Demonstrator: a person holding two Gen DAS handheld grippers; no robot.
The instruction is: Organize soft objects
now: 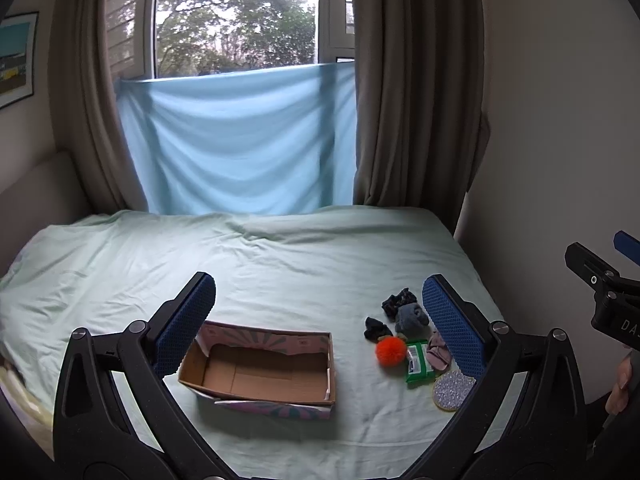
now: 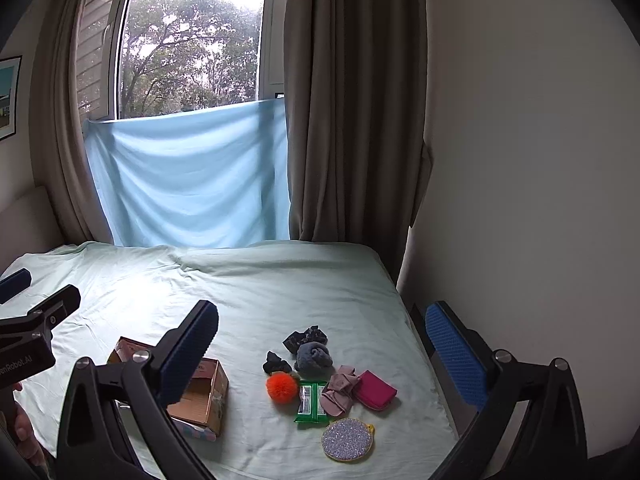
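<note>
Soft objects lie clustered on the bed (image 1: 280,264) beyond your left tool (image 1: 320,320), whose jaws stand wide apart and empty: an orange pompom (image 1: 386,353), a grey rolled sock (image 1: 411,317) and a green wipes pack (image 1: 418,367) sit by its right finger, an open cardboard box (image 1: 264,372) by its left. From your right tool (image 2: 322,344), likewise spread wide and holding nothing, the same pile lies straight ahead between the fingers, with a pink pouch (image 2: 375,395) and a glittery round pad (image 2: 347,439).
</note>
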